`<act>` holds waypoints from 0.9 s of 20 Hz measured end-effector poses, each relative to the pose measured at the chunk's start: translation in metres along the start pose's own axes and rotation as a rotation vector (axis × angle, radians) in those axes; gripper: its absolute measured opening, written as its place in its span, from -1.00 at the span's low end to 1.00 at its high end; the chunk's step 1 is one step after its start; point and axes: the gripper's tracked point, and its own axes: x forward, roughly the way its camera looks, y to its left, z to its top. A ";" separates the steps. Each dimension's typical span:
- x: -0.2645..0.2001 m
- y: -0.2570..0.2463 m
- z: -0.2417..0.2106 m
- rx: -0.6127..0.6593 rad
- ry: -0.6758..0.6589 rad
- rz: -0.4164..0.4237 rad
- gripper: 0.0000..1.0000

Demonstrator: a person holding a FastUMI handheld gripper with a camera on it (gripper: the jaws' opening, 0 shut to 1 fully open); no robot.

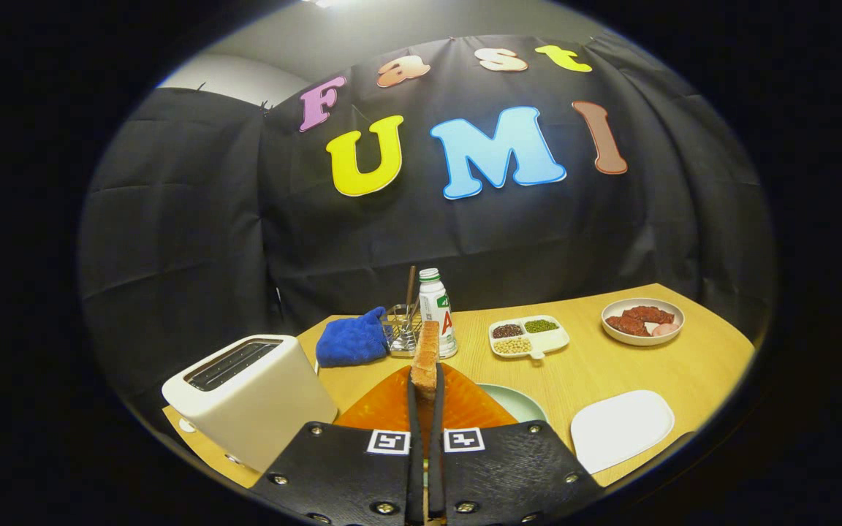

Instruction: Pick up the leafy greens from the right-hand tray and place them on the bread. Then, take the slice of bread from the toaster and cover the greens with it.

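Bread (425,358) stands on edge, squeezed tight in the tongs (425,391). Toaster (249,394) sits beside it. That grip keeps it from falling.

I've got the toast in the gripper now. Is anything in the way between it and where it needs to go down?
Nothing visible blocks it. The gripper is shut on the slice of bread, held upright on edge above the orange mat. The toaster stands off to one side. The spot directly beneath the gripper is hidden, so the greens can't be confirmed.
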 end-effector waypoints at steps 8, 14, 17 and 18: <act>0.016 0.013 -0.026 0.036 0.032 0.046 -0.94; 0.023 -0.006 -0.044 0.080 0.067 0.021 -0.95; 0.024 -0.023 -0.050 0.066 0.078 -0.026 -0.94; 0.023 -0.027 -0.053 0.057 0.085 -0.038 -0.94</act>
